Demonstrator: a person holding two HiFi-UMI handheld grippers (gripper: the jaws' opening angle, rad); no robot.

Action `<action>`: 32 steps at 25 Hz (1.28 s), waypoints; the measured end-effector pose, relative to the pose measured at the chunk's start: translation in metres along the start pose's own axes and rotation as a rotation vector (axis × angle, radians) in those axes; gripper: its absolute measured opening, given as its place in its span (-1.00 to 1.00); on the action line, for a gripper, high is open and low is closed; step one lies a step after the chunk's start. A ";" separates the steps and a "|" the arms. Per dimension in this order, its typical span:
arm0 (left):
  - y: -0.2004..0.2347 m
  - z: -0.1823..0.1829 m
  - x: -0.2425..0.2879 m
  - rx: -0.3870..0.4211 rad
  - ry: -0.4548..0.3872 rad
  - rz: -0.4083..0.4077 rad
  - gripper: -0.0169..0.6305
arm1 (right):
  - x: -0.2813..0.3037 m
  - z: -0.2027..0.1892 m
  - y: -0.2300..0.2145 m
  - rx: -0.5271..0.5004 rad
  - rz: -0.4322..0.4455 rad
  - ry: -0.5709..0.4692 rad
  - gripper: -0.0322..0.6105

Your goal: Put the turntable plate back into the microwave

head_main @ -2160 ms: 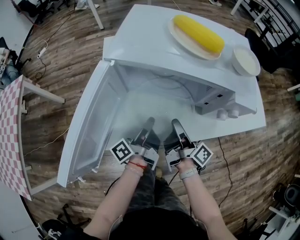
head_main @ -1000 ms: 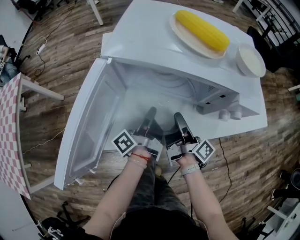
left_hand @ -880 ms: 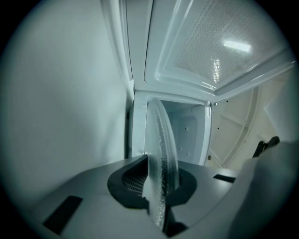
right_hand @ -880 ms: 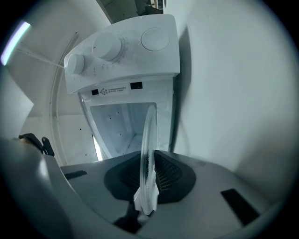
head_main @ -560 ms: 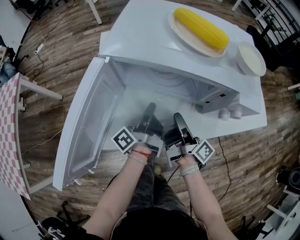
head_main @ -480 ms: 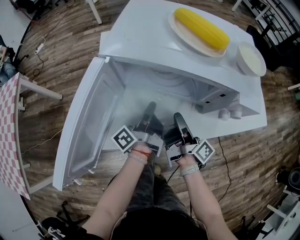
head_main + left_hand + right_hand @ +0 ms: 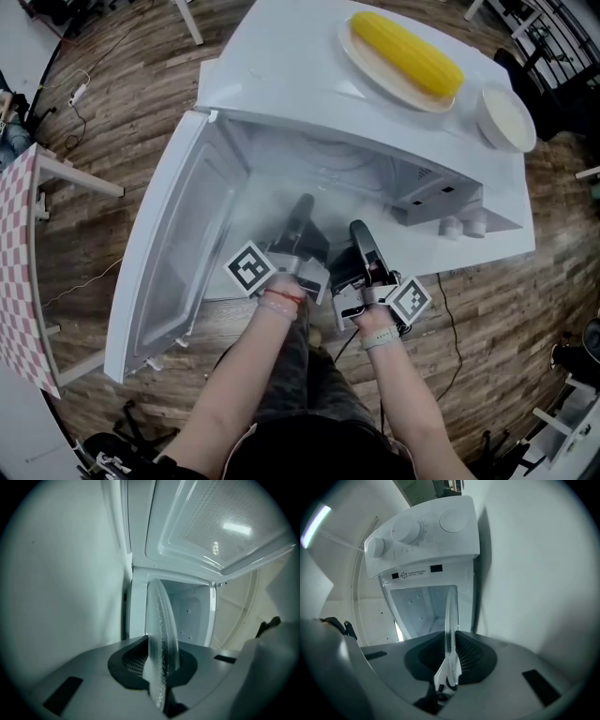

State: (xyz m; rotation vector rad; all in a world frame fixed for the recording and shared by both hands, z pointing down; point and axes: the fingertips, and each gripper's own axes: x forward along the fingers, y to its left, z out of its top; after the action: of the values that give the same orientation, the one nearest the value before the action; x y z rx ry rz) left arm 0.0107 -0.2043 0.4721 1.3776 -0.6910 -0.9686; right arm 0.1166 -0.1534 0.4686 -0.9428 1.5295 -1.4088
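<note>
The clear glass turntable plate is held level at the mouth of the white microwave, its far part inside the open cavity. My left gripper is shut on the plate's near left rim. My right gripper is shut on the near right rim. In the left gripper view the plate stands edge-on between the pads of the left gripper, with the cavity and the open door behind it. In the right gripper view the rim is pinched in the right gripper, below the control panel.
The microwave door hangs open to the left. On top of the microwave lie a plate with a corn cob and a white bowl. Two knobs stick out at the front right. A checkered table stands at the left.
Both grippers have carried the glass plate a little further into the microwave's opening. Their hold on the rim is unchanged.
</note>
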 end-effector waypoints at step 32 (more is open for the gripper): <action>0.003 0.010 0.030 0.001 -0.027 0.003 -0.85 | -0.002 0.001 -0.003 0.037 0.008 -0.012 -0.76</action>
State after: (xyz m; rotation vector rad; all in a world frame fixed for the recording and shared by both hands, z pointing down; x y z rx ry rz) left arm 0.0163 -0.2354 0.4725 1.3658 -0.7136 -0.9858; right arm 0.1183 -0.1523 0.4714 -0.9195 1.4919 -1.4191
